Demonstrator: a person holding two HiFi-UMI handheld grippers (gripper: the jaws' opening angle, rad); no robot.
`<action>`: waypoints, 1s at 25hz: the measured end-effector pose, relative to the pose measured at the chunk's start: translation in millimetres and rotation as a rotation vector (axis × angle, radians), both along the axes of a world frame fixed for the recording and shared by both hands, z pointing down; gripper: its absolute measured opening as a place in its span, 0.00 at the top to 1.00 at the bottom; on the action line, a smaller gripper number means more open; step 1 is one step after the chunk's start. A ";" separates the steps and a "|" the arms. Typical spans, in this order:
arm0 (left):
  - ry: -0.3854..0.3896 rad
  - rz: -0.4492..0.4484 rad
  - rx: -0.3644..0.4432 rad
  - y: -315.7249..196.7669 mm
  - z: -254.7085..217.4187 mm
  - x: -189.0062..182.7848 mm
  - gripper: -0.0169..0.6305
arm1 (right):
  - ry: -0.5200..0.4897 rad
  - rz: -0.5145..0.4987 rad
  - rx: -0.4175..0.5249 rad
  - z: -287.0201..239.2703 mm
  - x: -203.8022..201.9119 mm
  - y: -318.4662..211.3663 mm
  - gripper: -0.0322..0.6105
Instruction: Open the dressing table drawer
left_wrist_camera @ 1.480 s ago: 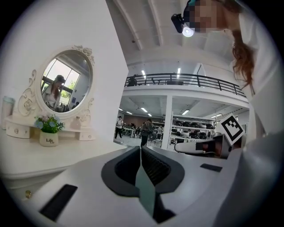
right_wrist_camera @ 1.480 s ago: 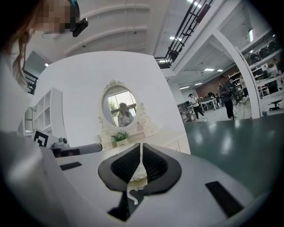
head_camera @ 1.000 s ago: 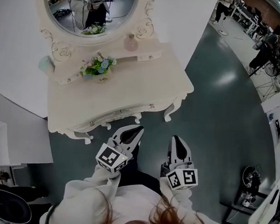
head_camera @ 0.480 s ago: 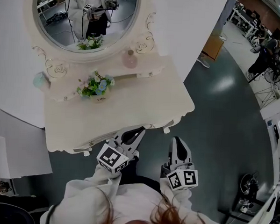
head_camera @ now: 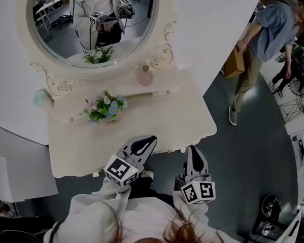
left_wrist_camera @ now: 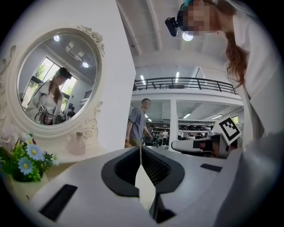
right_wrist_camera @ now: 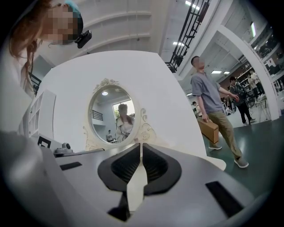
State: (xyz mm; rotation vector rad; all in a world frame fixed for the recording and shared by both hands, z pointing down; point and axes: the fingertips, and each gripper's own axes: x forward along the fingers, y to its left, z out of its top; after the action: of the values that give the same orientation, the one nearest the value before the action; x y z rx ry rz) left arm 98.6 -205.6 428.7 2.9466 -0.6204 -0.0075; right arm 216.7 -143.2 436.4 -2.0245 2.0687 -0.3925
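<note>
— Where is the drawer?
— Under the front edge of the tabletop (head_camera: 157, 118), its face hidden from me. My left gripper (head_camera: 149, 139) and right gripper (head_camera: 193, 148) hover at that edge, fingers pressed together, empty.
— Risk?
— Shut fingers can't catch the drawer; I may just knock the edge.

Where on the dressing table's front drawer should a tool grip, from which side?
Take its pull on the front face, coming level from the person's side. The dressing table top overhangs that face, so the pull is hidden here; the left tool and right tool, both shut, must open first.
</note>
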 end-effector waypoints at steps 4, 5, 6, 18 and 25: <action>-0.011 -0.002 -0.007 -24.6 6.5 -4.8 0.94 | -0.004 -0.003 -0.005 6.4 -5.2 -27.4 0.89; -0.013 -0.002 -0.011 -29.0 8.6 -6.1 0.94 | -0.002 -0.003 -0.007 8.0 -6.0 -32.7 0.89; -0.014 -0.003 -0.016 -33.5 10.7 -7.0 0.94 | -0.001 -0.001 -0.011 9.6 -6.3 -37.6 0.89; -0.029 -0.085 -0.069 -61.7 30.9 -19.1 0.94 | 0.072 -0.072 -0.196 54.2 12.3 -97.0 0.89; -0.029 -0.236 -0.099 -95.8 34.3 -28.4 0.94 | 0.131 -0.163 -0.296 86.0 29.0 -182.4 0.88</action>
State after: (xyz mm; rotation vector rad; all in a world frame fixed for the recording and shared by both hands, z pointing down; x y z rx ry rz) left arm 70.2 -301.4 463.0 2.7665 -0.9396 0.0411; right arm 245.6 -325.7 522.3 -2.0944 2.3870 -0.6460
